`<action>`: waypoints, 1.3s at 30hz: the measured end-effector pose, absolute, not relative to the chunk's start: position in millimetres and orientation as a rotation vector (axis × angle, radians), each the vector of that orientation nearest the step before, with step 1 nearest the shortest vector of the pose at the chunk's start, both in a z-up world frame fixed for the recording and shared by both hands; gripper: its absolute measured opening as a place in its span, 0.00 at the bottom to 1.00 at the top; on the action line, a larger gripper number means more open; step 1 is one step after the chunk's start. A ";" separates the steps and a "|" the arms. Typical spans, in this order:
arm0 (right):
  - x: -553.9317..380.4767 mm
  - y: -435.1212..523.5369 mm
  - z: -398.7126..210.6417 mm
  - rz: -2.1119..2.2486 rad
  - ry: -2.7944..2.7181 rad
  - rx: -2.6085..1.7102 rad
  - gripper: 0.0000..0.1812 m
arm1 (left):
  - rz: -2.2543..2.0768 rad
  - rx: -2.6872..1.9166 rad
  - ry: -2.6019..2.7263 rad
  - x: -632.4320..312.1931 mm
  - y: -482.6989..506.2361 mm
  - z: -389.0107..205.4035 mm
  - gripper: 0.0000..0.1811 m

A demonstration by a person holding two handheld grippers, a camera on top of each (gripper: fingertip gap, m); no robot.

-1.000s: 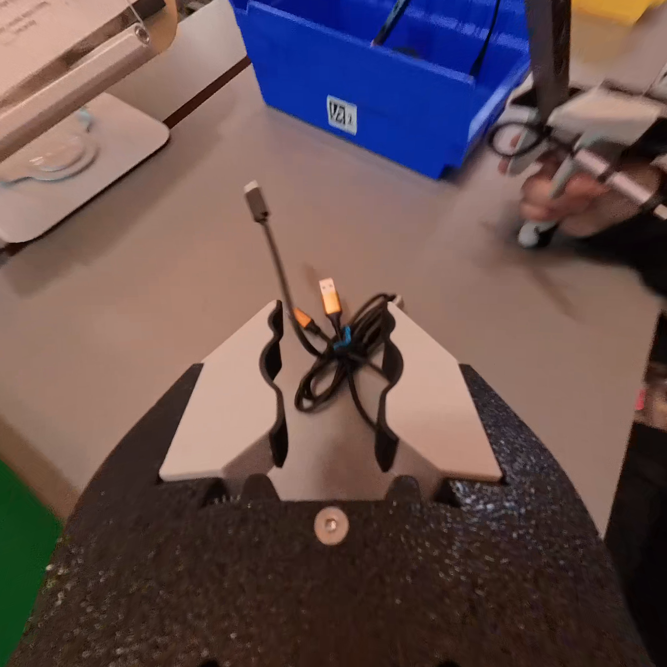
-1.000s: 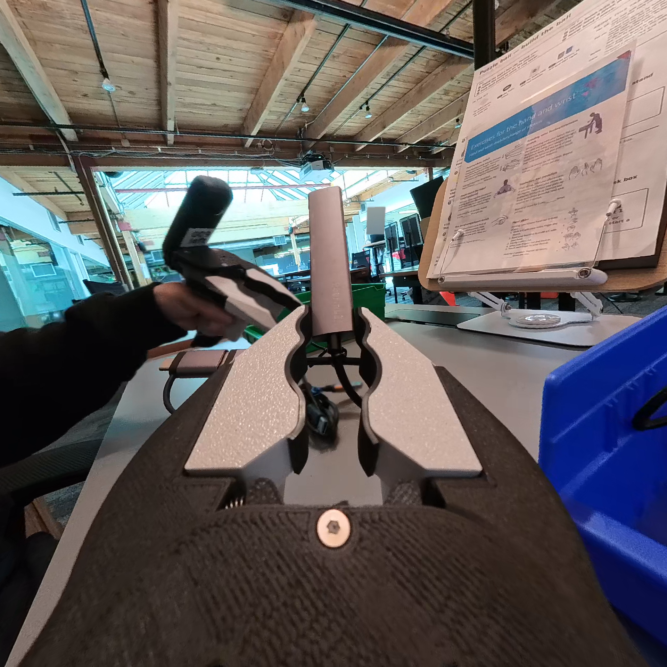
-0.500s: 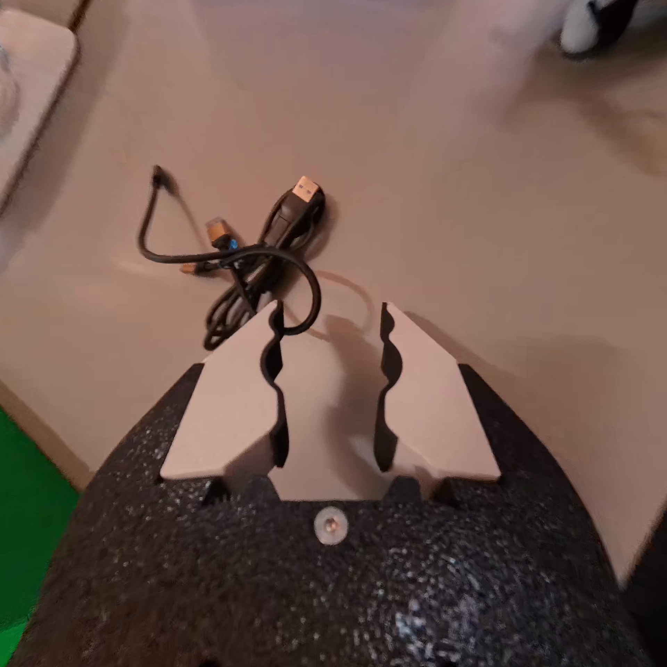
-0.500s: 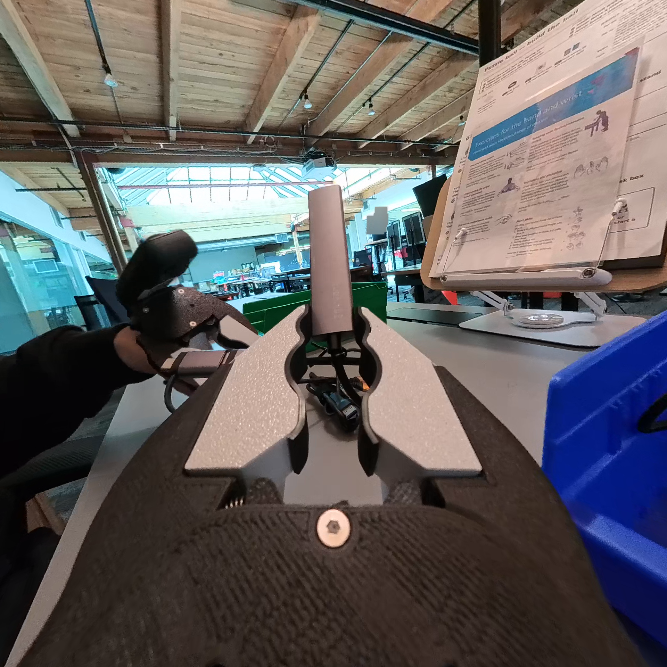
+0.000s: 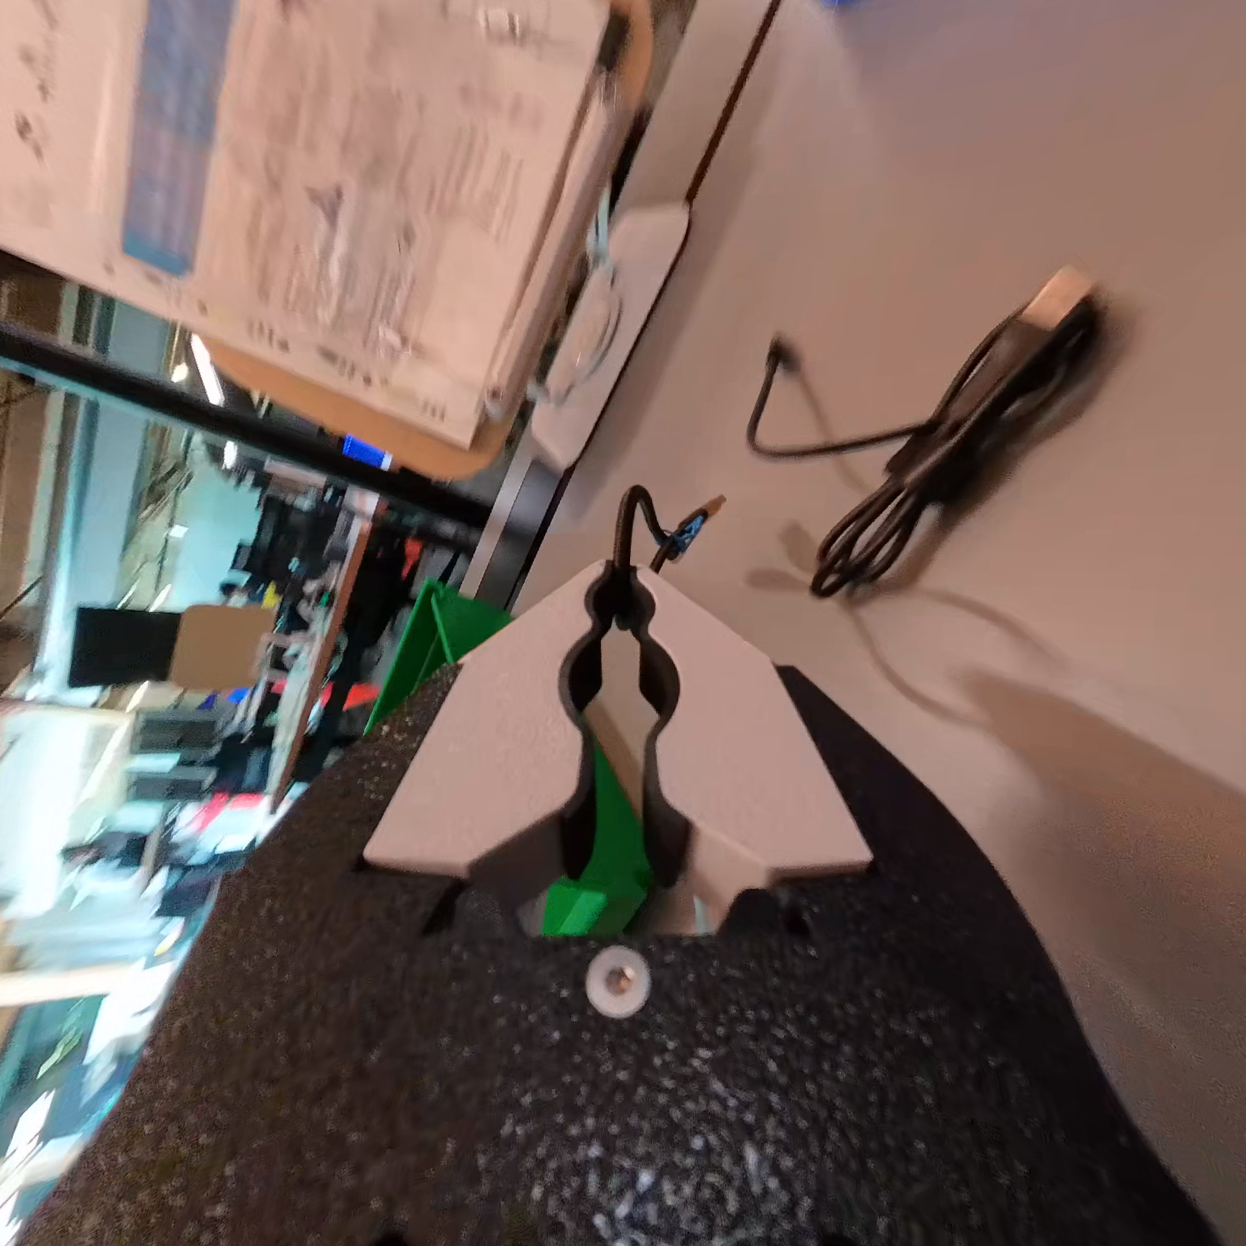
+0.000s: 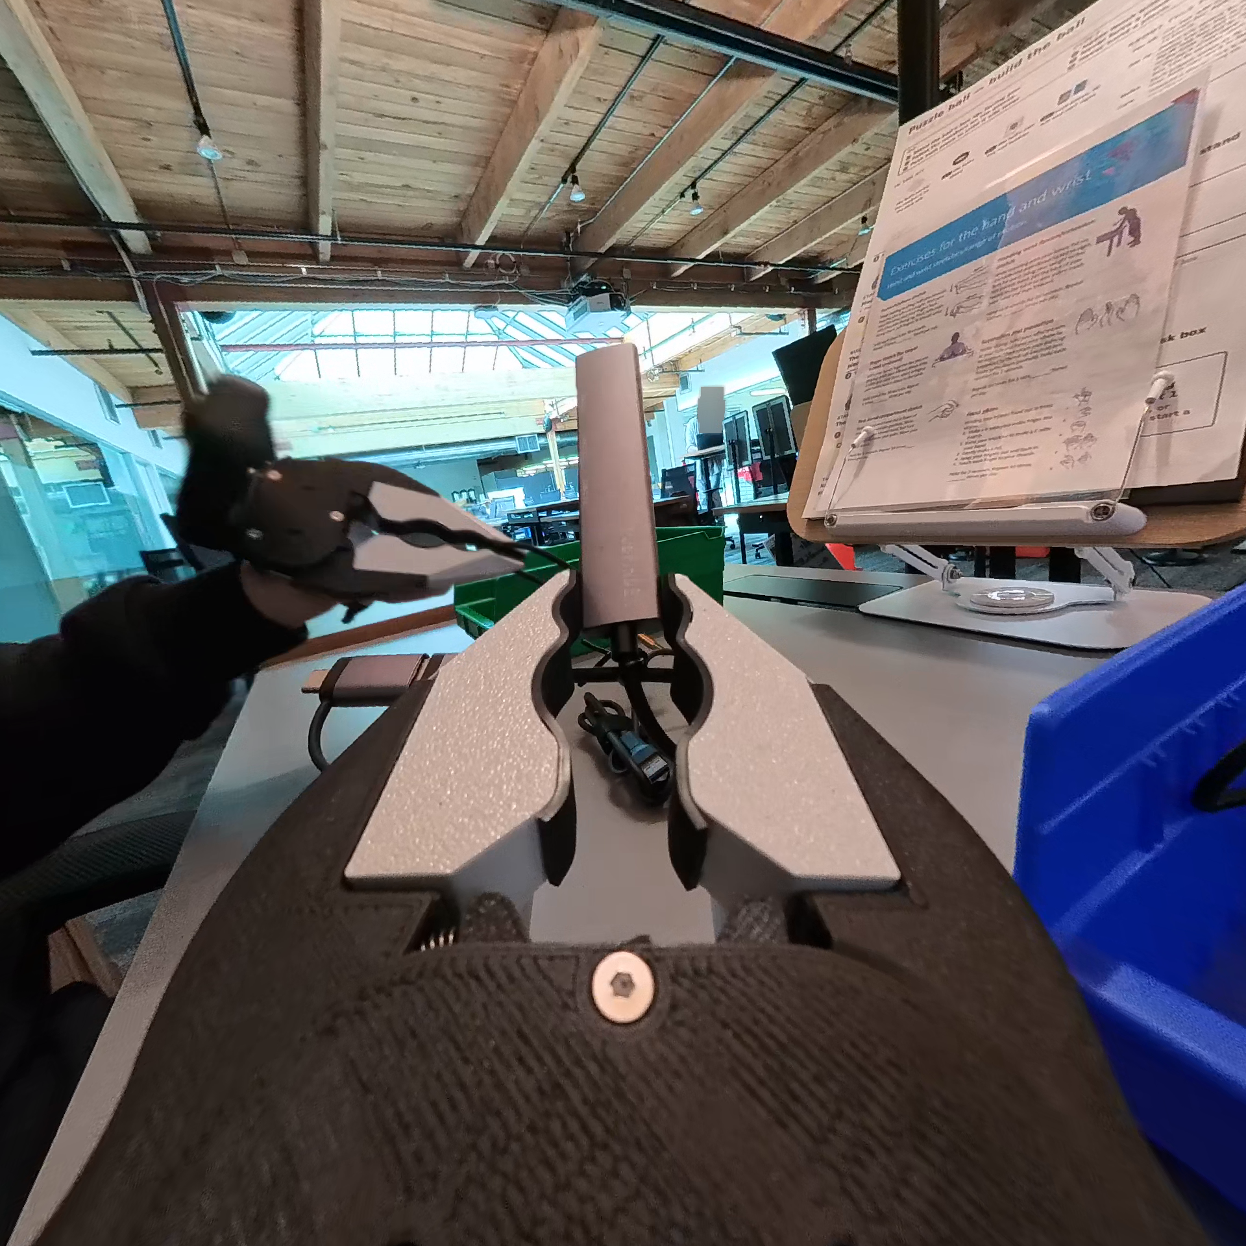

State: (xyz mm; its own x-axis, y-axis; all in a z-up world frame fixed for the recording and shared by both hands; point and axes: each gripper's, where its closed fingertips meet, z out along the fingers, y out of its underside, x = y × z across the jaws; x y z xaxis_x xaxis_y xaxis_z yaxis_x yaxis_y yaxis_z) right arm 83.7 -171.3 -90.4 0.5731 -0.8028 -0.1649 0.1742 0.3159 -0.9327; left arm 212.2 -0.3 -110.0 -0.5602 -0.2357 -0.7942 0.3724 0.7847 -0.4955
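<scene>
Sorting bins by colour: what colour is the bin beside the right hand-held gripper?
Blue bin; clearest in the right wrist view.

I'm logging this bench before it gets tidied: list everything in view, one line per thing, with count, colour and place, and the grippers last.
Hub: one, grey slim bar, upright between the right gripper's fingers.
Thin cable: one, black with an orange tip, pinched at the left gripper's fingertips.
Cable bundle: one, black, lying on the table.
Adapter: one, grey, flat on the table's left part.
Bin: one, blue, right edge.
Crate: one, green, beyond the table.
Document stand: one, holding printed sheets, far right.
Table: one, grey.
Left gripper: shut on the thin cable.
Right gripper: shut on the hub.
</scene>
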 end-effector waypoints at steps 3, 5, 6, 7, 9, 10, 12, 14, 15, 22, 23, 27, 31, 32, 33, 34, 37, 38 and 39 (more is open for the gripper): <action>83.8 -172.0 -90.3 -0.720 0.714 -1.057 0.12 | -1.138 0.201 2.050 164.6 -18.9 -88.9 0.00; 83.6 -172.1 -90.2 -0.720 0.714 -1.055 0.12 | -1.336 0.391 2.089 121.6 -28.9 -91.6 0.00; 83.6 -172.1 -90.2 -0.720 0.713 -1.055 0.12 | -1.354 0.484 2.140 105.9 -28.3 -103.9 0.00; 83.5 -171.9 -90.1 -0.720 0.712 -1.056 0.12 | -1.355 0.573 2.199 92.5 -25.4 -119.8 0.00; 83.3 -171.6 -90.1 -0.723 0.710 -1.057 0.12 | -1.374 0.653 2.318 74.4 -16.3 -148.0 0.00; 83.1 -171.5 -90.0 -0.724 0.709 -1.058 0.12 | -1.397 0.675 2.374 66.4 -11.2 -158.4 0.00; 83.1 -171.3 -90.1 -0.724 0.709 -1.059 0.12 | -1.410 0.693 2.464 57.6 -0.4 -173.9 0.00; 83.2 -171.2 -90.2 -0.722 0.709 -1.060 0.12 | -1.370 0.705 2.587 51.9 11.8 -189.9 0.01; 83.2 -171.1 -90.2 -0.723 0.709 -1.060 0.12 | -1.348 0.712 2.668 46.9 18.0 -197.4 0.02; 83.1 -170.9 -90.2 -0.723 0.708 -1.061 0.12 | -1.428 0.404 2.805 49.5 5.6 -182.1 0.19; 83.1 -170.8 -90.3 -0.722 0.708 -1.063 0.12 | -1.422 0.298 2.787 55.6 -3.7 -177.8 0.17; 83.0 -170.5 -90.4 -0.721 0.707 -1.065 0.12 | -1.232 -0.056 2.764 73.9 -35.7 -189.6 0.17; 82.2 -170.7 -90.0 -0.724 0.704 -1.061 0.12 | -1.034 -0.118 2.746 79.7 -56.2 -218.2 0.14; 82.1 -170.8 -89.8 -0.725 0.703 -1.060 0.12 | -1.005 -0.128 2.751 79.6 -58.7 -223.2 0.13; 82.1 -170.7 -89.9 -0.724 0.702 -1.061 0.12 | -0.995 -0.146 2.748 80.3 -61.0 -225.4 0.13; 82.1 -170.3 -90.1 -0.722 0.702 -1.063 0.12 | -0.996 -0.173 2.738 82.2 -62.7 -225.4 0.12; 82.7 -169.4 -90.7 -0.715 0.702 -1.070 0.12 | -0.979 -0.232 2.738 85.1 -62.7 -225.1 0.10; 82.8 -169.4 -90.6 -0.714 0.703 -1.070 0.12 | -0.979 -0.256 2.736 86.5 -62.1 -224.2 0.11; 82.7 -169.5 -90.6 -0.714 0.702 -1.070 0.12 | -0.979 -0.284 2.725 89.3 -61.2 -222.9 0.12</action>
